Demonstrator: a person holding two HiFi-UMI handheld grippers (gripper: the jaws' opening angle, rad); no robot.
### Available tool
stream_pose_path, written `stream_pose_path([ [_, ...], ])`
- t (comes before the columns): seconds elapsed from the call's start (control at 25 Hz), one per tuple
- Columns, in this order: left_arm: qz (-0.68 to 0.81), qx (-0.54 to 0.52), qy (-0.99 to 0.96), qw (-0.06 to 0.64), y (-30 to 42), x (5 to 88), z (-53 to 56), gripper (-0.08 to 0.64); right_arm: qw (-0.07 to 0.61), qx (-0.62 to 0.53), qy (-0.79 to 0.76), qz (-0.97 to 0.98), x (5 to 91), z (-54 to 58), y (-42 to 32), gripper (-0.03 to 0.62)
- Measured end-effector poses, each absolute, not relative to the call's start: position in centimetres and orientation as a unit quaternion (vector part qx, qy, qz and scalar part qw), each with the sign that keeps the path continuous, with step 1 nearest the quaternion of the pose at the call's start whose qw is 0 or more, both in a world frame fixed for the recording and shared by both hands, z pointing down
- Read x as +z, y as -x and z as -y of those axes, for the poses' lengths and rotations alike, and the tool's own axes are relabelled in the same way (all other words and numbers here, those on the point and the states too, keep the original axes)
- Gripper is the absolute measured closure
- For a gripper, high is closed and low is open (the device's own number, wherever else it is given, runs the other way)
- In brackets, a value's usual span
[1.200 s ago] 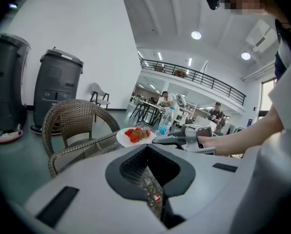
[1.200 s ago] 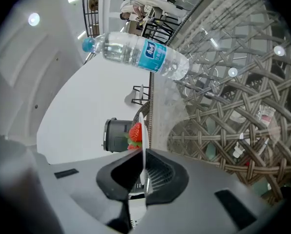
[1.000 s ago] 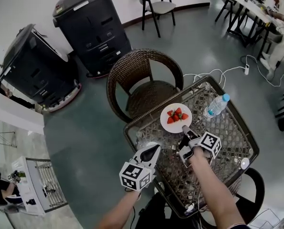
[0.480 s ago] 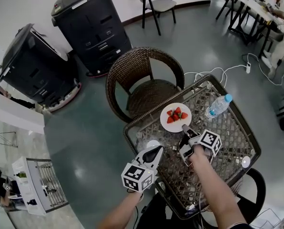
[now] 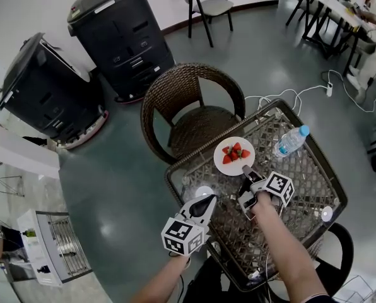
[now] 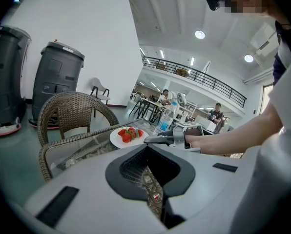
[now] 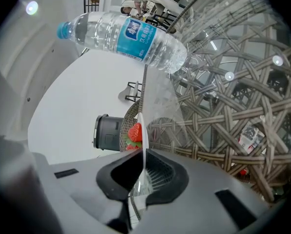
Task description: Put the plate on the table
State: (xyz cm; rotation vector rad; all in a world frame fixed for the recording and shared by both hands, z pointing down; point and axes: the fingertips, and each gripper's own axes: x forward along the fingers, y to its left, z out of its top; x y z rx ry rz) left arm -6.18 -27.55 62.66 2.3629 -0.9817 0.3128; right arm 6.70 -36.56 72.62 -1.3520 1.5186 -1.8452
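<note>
Well, from the head view, the plate point(image 5: 223, 166) lies on the glass-topped wicker table point(image 5: 301, 188), close to the edge that faces the wicker chair point(image 5: 191, 106), with strawberries point(image 5: 235, 153) heaped on it. My right gripper point(image 5: 245, 169) reaches to its near rim. My left gripper point(image 5: 208, 199) hangs over the table's near-left side, well apart from the plate. A water bottle point(image 5: 289, 141) lies farther along the table.

Looking along my left gripper, its jaws are drawn together with nothing between them. Past them I see the plate sitting flat on the glass, and my other gripper's tips come in low at its rim.

Looking along my right gripper, the plate's thin white rim runs edge-on straight down between the jaws. They stand narrow and pinch it, and a strawberry shows just beyond the tips. The bottle lies across the top of that view over the weave of the table.

I judge that the setting-down is all but done, and the plate seems to bear on the glass, though I cannot tell whether the held edge is fully down. Next I need to ease that rim flat and part the right jaws. Then I should draw back along my own line without dragging the plate or tipping the fruit.
</note>
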Motion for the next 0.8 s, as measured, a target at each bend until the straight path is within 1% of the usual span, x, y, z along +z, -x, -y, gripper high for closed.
stream_pose_path([
  [0.28,0.363,0.118,-0.88,0.283,6.3,62.7,27.2,0.554,0.141,-0.639,0.523,-0.546,73.1,36.8,-7.0,0.572],
  [0.44,0.361,0.121,-0.88,0.286,6.2,62.9,26.8,0.554,0.079,-0.608,0.566,-0.552,73.5,36.9,-7.3,0.569],
  [0.64,0.359,0.122,-0.879,0.29,6.3,62.9,26.5,0.554,-0.02,-0.565,0.612,-0.552,73.8,36.8,-7.7,0.537],
  [0.8,0.358,0.123,-0.878,0.291,6.4,63.0,26.2,0.554,-0.057,-0.544,0.63,-0.551,74.0,36.8,-7.7,0.528],
])
